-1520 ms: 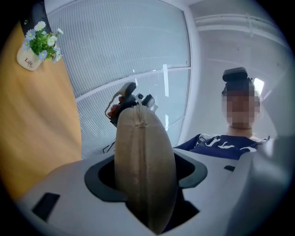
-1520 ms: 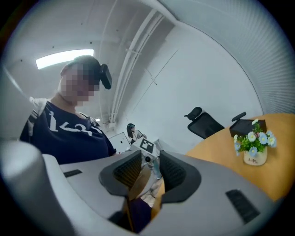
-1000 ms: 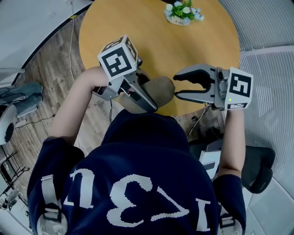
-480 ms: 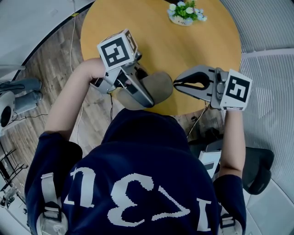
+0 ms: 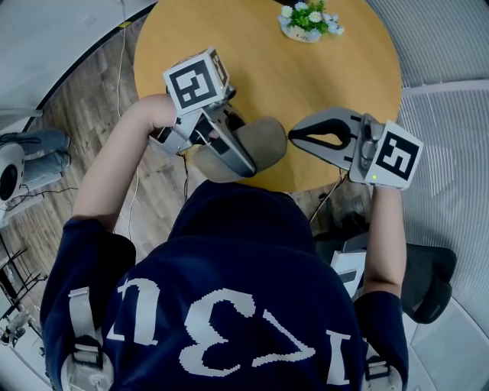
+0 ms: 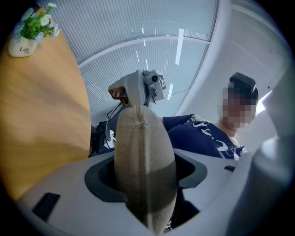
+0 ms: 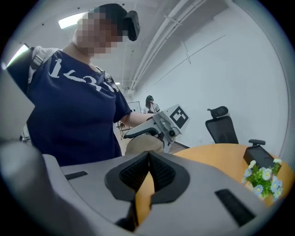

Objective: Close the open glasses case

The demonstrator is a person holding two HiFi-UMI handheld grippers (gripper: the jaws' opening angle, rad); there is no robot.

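The tan glasses case (image 5: 260,145) is held above the near edge of the round wooden table (image 5: 260,69), with my left gripper (image 5: 238,156) shut on it. In the left gripper view the case (image 6: 145,161) stands on edge between the jaws, its two halves together along a seam. My right gripper (image 5: 291,138) is shut with nothing in it; its tips sit right at the case's right end, and I cannot tell if they touch. In the right gripper view the pads (image 7: 159,173) meet, with the case (image 7: 140,144) and left gripper (image 7: 154,126) beyond.
A small pot of flowers (image 5: 307,21) stands at the table's far edge. A black office chair (image 5: 428,279) is behind me to the right. Wooden floor and cables (image 5: 76,114) lie to the left of the table.
The right gripper's jaws, open a second ago, have come together beside the case's right end. The left gripper and the case have stayed in place.
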